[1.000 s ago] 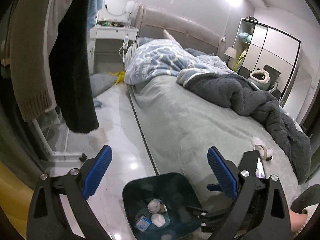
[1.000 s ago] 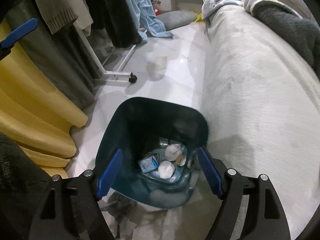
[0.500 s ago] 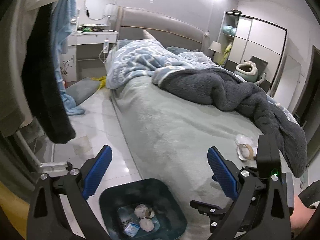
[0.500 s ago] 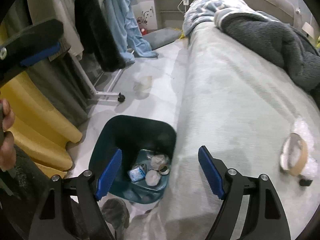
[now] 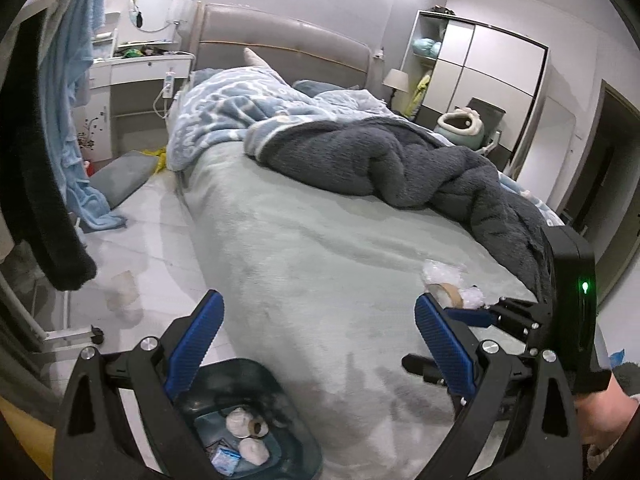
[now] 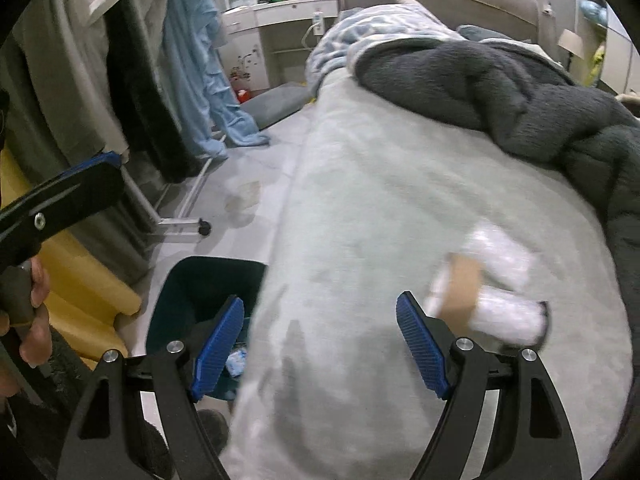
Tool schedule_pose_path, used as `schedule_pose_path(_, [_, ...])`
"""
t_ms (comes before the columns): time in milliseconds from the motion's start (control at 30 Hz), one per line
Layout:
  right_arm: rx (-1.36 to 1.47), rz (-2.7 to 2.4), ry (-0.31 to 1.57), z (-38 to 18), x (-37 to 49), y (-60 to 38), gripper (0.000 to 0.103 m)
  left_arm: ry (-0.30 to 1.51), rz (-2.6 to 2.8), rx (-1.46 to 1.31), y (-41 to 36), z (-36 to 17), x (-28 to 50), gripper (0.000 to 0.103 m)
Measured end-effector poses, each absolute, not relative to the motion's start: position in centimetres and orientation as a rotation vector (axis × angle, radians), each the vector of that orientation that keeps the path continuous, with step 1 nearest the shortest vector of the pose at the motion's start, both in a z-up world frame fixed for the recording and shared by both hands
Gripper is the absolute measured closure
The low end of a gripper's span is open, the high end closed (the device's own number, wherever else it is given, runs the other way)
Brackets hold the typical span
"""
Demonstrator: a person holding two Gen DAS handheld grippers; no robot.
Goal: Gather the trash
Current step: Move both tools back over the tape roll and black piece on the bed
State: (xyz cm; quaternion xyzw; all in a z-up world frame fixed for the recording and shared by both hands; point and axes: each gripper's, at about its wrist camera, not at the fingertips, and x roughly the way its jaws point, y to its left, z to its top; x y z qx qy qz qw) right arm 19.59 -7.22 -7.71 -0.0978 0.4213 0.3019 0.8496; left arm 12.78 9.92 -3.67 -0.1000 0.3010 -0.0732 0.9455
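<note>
On the pale green bed lies a brown tape roll [image 6: 464, 284] with crumpled clear plastic [image 6: 500, 256] and a white wad [image 6: 508, 316], all blurred. My right gripper [image 6: 320, 302] hangs open over the bed's edge, its right finger just left of the roll, nothing between the pads. The dark teal bin [image 6: 192, 280] stands on the floor by the bed. My left gripper [image 5: 318, 298] is open and empty above the bin [image 5: 240, 366], which holds tissue wads and a blue packet. The tape roll [image 5: 446, 294] and plastic [image 5: 442, 270] lie beyond its right finger.
A dark grey blanket [image 5: 400, 160] and a blue patterned duvet [image 5: 224, 112] cover the far bed. Clothes hang on a wheeled rack [image 6: 176, 220] at the left, beside a yellow cushion [image 6: 80, 280]. A person's hand [image 6: 28, 320] holds the left gripper's handle.
Both views have swung from the bin toward the bed. My right gripper rose and moved right, so the tape roll and plastic now lie close by its right finger. Both stayed open.
</note>
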Motion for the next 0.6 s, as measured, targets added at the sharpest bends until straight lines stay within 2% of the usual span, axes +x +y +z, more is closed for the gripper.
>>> schedule_pose_path(367, [-0.317, 0.61, 0.827, -6.4, 20.6, -14.0, 0.014, 0.65, -0.273, -0.22, 5.2, -4.5, 14.9, 0.008])
schedule_pose_path(600, [-0.359, 0.616, 0.831, -7.5, 21.5, -16.3, 0.014, 0.692, -0.342, -0.221, 2.0, -5.7, 16.2, 0.022])
